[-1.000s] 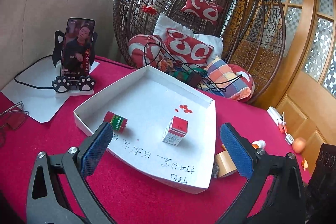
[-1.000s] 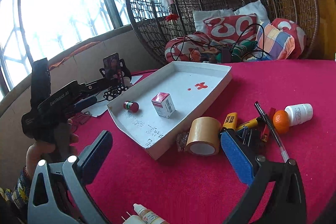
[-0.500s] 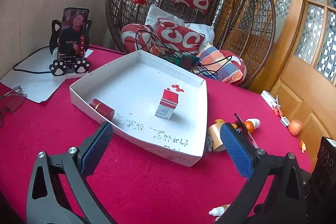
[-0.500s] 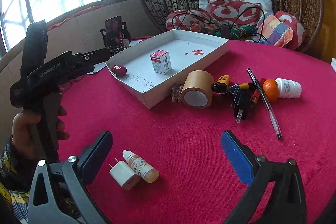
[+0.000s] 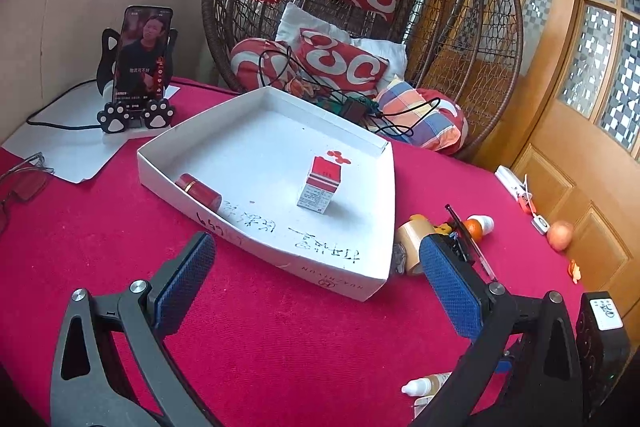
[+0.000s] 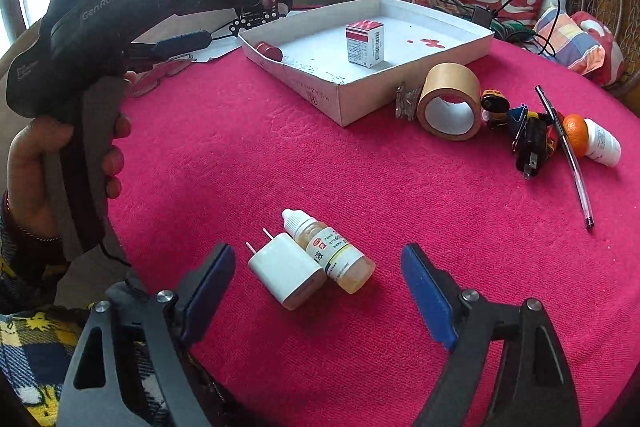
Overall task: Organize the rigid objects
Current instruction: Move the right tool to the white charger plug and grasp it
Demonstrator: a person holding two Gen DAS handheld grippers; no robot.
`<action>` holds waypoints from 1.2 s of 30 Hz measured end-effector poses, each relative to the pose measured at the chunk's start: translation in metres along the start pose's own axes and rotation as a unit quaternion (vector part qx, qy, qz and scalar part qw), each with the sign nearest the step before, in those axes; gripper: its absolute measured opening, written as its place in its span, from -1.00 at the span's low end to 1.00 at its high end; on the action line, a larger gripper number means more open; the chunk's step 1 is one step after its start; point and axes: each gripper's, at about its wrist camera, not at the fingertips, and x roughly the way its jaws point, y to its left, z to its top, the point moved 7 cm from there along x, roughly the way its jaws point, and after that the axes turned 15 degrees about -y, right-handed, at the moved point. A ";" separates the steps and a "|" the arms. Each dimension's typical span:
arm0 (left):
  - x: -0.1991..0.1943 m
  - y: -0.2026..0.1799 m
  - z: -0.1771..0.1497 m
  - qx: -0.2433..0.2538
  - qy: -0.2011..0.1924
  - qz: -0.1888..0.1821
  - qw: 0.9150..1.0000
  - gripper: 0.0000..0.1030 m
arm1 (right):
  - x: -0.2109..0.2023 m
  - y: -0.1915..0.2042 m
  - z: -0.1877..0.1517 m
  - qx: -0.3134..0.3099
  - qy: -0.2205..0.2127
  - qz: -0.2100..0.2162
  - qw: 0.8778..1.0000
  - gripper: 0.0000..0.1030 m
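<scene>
A white box lid (image 5: 344,269) (image 6: 360,99) lies on the red tablecloth. In it stand a red-and-white carton (image 5: 320,185) (image 6: 365,43) and a red cylinder (image 5: 198,189) (image 6: 269,51) lying at its near wall. My left gripper (image 5: 312,279) is open and empty, just short of the lid's near wall. My right gripper (image 6: 318,291) is open and empty, with a white plug adapter (image 6: 286,275) and a dropper bottle (image 6: 332,255) lying between its fingers, just ahead of the tips. The left gripper also shows, hand-held, in the right wrist view (image 6: 188,41).
Right of the lid lie a tape roll (image 6: 450,107), a black plug (image 6: 530,143), a pen (image 6: 568,155), an orange (image 6: 574,131) and a white bottle (image 6: 602,147). A phone on a stand (image 5: 140,67) and glasses (image 5: 20,183) are at left. A wicker chair (image 5: 360,7) stands behind.
My right gripper has drawn back and dropped toward the adapter and dropper bottle, which now lie between its fingers. My left gripper has shifted slightly; the lid looks nearer. Both stay open.
</scene>
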 end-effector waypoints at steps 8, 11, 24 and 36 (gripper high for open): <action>0.004 -0.005 -0.011 0.004 0.014 0.000 1.000 1.00 | 0.007 -0.017 0.002 -0.047 -0.017 -0.062 0.997 0.29; 0.005 -0.007 -0.014 0.004 0.020 0.000 1.000 1.00 | 0.008 -0.043 0.009 -0.032 -0.025 -0.099 0.994 0.29; 0.012 -0.032 -0.029 0.036 0.049 -0.027 0.998 1.00 | 0.001 -0.040 0.007 -0.005 -0.036 -0.062 0.997 -0.15; 0.040 -0.156 -0.094 0.181 0.160 -0.243 0.939 1.00 | -0.065 -0.153 -0.004 0.150 -0.092 -0.149 0.973 -0.49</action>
